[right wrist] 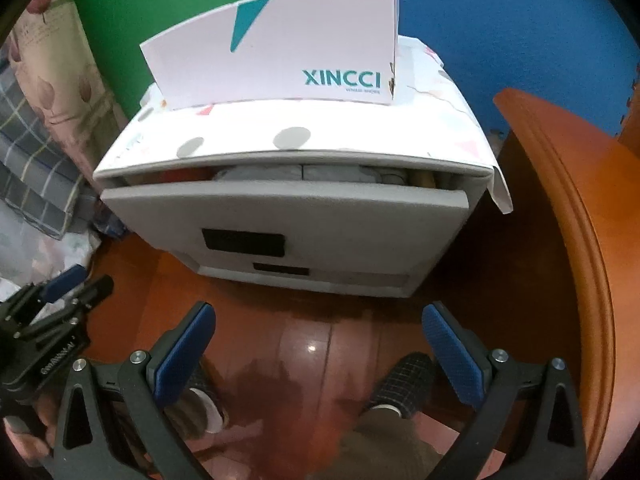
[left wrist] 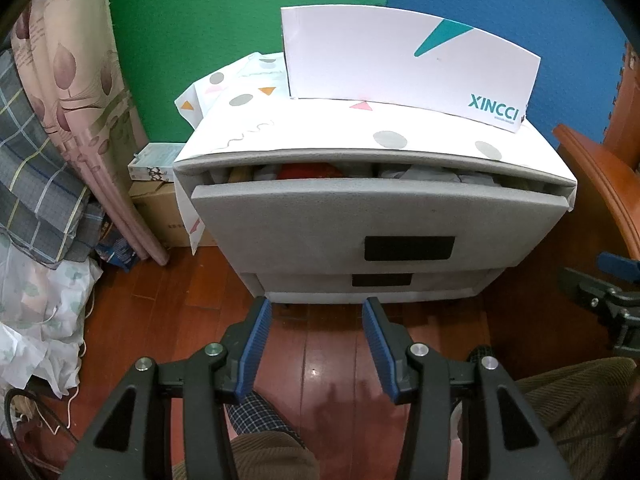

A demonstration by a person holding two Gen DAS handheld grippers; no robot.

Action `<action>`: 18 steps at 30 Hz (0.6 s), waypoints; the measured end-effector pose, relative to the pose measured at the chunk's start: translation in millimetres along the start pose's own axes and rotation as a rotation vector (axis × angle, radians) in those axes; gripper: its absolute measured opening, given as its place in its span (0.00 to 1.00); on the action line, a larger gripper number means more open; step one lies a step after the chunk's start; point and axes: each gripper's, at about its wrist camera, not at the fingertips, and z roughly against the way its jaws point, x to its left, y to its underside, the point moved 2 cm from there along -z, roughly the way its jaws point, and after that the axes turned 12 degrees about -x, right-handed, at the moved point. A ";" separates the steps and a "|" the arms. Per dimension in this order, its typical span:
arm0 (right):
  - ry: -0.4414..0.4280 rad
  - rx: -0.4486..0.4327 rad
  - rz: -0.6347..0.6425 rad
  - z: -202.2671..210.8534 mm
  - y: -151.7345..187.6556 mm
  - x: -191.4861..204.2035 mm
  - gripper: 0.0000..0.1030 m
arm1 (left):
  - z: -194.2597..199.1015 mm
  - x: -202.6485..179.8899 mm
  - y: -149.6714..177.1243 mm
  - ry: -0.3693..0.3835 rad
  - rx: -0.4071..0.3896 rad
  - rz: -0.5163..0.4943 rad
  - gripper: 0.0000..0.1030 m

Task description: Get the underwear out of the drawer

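grey felt-like board makes up the top drawer (left wrist: 340,216) of the small chest (left wrist: 400,148), and that drawer stands pulled out only a little, leaving a narrow slot along its upper edge. folded underwear (left wrist: 308,171) shows through the slot: a red piece towards the left in the left wrist view, pale grey pieces (right wrist: 276,172) filling the middle in the right wrist view. the slot and the row of clothes run side to side across both views, so the long axis of the opening lies crosswise to the direction in which both tools point. the left gripper (left wrist: 317,350) hangs over the wooden floor (left wrist: 320,364) in front of the chest, low and well apart from the drawer front, its jaws part-way spread with nothing between them. the right gripper (right wrist: 319,356) sits just as far back, its jaws spread as wide as they go and likewise empty. the clothes lie ahead of and above both pairs of jaws, behind the drawer's front panel. neither hand looks clearly nearer; the left tool lines up roughly with the dark handle patch (left wrist: 409,249), while the right tool has that patch (right wrist: 243,242) off to its left. my judgement is that the gap is too thin for reaching in, so the drawer wants pulling further out at the handle patch first, and the pull runs straight back towards the person, whose knees and slippers (right wrist: 404,384) sit below the tools. a white box marked xincci (left wrist: 408,64) rests on the patterned cloth on top and need not be touched.
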 end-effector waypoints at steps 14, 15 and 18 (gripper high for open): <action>-0.023 0.001 -0.063 -4.9 6.3 -8.9 0.99 | 5.9 0.1 -4.1 0.016 -0.058 0.007 0.47; -0.022 0.002 -0.064 -5.4 6.4 -9.2 0.99 | 6.8 0.4 -4.8 0.014 -0.067 0.009 0.47; -0.018 0.007 -0.054 -6.9 6.5 -7.0 0.99 | 7.7 -1.0 -6.1 0.012 -0.072 0.004 0.47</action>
